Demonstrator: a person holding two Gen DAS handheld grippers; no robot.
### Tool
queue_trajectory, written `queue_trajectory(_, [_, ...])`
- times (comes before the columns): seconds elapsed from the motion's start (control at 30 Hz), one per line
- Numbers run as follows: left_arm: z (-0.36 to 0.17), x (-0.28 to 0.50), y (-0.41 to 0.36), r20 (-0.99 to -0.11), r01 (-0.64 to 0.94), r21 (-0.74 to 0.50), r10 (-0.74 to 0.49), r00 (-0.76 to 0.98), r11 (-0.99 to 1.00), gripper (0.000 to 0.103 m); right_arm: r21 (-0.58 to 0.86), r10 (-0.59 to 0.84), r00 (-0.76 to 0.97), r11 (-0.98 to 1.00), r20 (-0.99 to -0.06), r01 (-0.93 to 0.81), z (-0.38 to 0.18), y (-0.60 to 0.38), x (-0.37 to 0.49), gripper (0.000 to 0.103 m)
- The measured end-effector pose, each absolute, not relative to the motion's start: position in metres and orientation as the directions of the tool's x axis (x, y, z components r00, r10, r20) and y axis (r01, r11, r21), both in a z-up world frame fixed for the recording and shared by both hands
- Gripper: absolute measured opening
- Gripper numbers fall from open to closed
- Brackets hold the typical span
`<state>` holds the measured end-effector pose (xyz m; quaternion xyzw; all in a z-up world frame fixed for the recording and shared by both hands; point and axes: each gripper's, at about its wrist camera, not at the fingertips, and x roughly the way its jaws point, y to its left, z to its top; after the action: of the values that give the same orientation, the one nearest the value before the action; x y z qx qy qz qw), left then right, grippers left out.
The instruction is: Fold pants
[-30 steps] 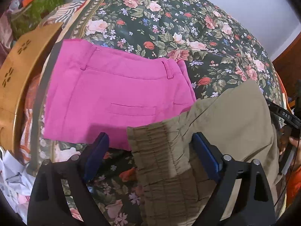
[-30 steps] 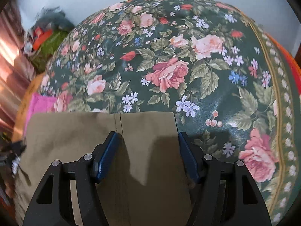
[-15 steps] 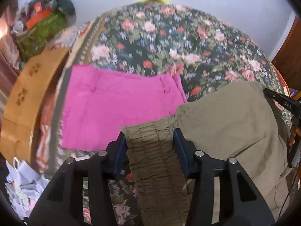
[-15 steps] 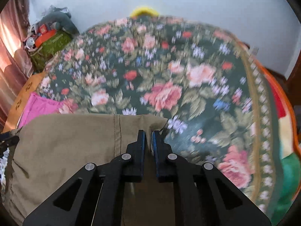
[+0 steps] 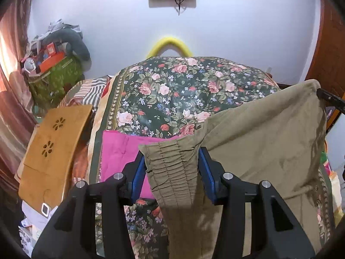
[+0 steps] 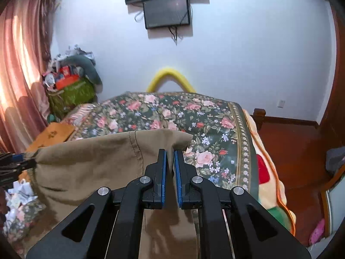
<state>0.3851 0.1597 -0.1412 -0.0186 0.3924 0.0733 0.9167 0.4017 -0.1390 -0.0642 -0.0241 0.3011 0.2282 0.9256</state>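
Note:
Olive-khaki pants [image 5: 265,138] hang lifted above the floral bed, stretched between my two grippers. My left gripper [image 5: 172,168] is shut on their ruched elastic waistband [image 5: 172,168], which fills the space between the blue pads. My right gripper [image 6: 170,161] is shut on the other top corner of the pants [image 6: 90,164], pads nearly touching with cloth pinched between. The right gripper's tip shows at the pants' far corner in the left wrist view [image 5: 330,99]. The pants' lower part hangs out of sight.
Folded pink shorts [image 5: 120,151] lie on the floral blanket [image 5: 172,90] by its left edge. A wooden lap table [image 5: 51,146] stands left of the bed. Crumpled paper [image 6: 19,196] lies lower left. A green bag [image 6: 71,95] with clutter sits in the corner. Red floor [image 6: 291,151] is on the right.
Both grippers closed on the pants, left on the waistband and right on the corner, then rose and lifted the pants off the bed. The views now tilt up to the wall.

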Motion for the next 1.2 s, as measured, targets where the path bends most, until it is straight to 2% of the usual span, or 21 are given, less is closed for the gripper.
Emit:
queue_trajectory(0.27, [-0.13, 0.328, 0.145, -0.716, -0.091, 0.031, 0.086, 0.693, 0.995, 0.048, 0.096, 0.451, 0.72, 0.874, -0.528, -0.477, -0.056, -0.168, 0.319, 0.007])
queue_trajectory(0.5, [-0.136, 0.278, 0.139, -0.73, -0.062, 0.023, 0.059, 0.681, 0.998, 0.048, 0.121, 0.467, 0.701, 0.867, -0.539, -0.484, -0.067, -0.187, 0.258, 0.007])
queue_trajectory(0.9, [-0.184, 0.213, 0.131, -0.789, -0.061, 0.014, 0.048, 0.612, 0.998, 0.047, 0.135, 0.426, 0.656, 0.885, -0.623, -0.446, -0.116, -0.19, 0.172, 0.007])
queue_trajectory(1.2, [-0.211, 0.18, 0.123, -0.828, -0.046, 0.061, 0.077, 0.556, 0.997, 0.046, 0.176, 0.393, 0.594, 0.904, -0.702, -0.389, -0.155, -0.202, 0.146, 0.007])
